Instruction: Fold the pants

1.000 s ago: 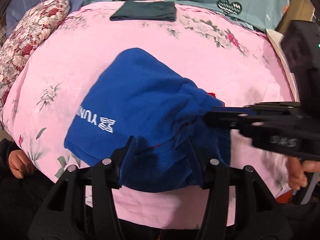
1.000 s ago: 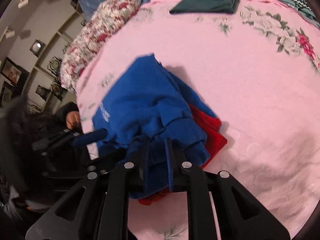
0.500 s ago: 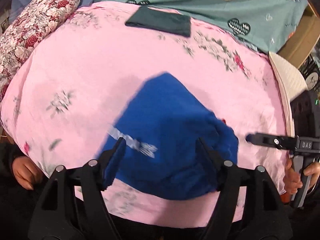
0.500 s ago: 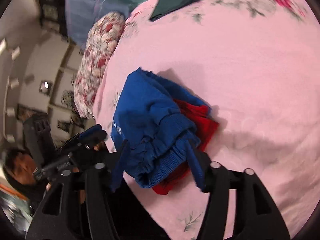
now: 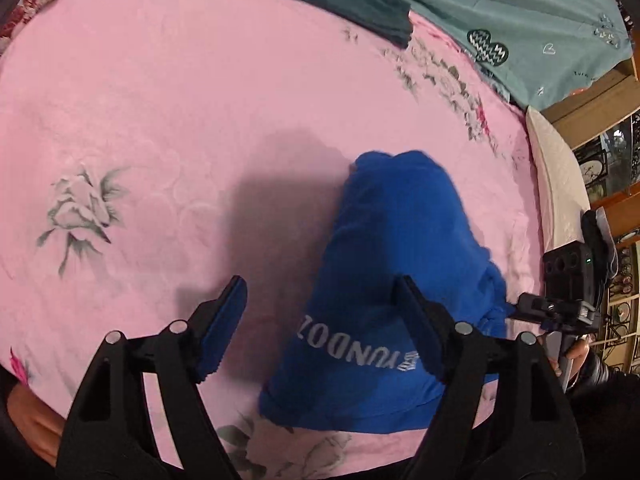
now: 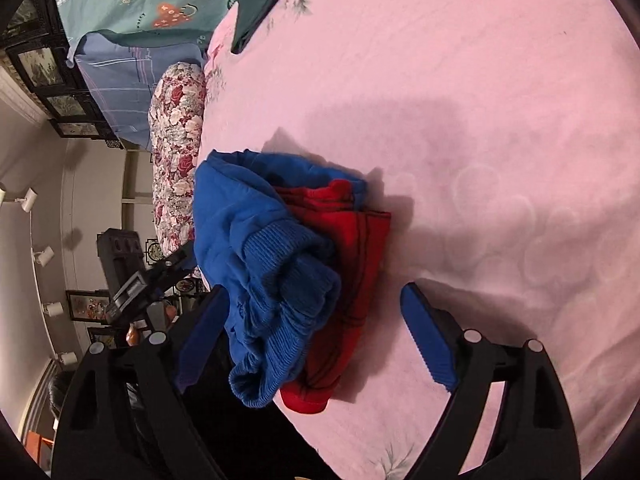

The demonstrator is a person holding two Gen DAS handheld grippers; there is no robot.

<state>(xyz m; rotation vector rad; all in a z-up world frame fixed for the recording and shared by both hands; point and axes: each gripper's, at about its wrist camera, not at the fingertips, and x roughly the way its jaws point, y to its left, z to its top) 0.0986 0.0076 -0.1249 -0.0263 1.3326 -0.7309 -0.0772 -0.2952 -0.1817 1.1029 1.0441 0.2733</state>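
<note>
Left wrist view shows the left gripper (image 5: 320, 320) released, its jaws spread wide at the lower centre of the frame, grasping nothing. The folded blue pants (image 5: 396, 280) lie on the pink floral bedsheet (image 5: 180, 120) in the lower right of the frame, white lettering facing up; the right-hand finger overlaps the bundle's edge. The right gripper (image 5: 532, 306) appears at the far right, beside the bundle. A dark green folded cloth (image 5: 344, 0) sits at the top of the frame.

Right wrist view has the right gripper (image 6: 312, 332) also released, jaws wide. The pants (image 6: 272, 264) lie left of centre, ribbed blue cuffs over red fabric. A floral pillow (image 6: 176, 152) lies at the left.
</note>
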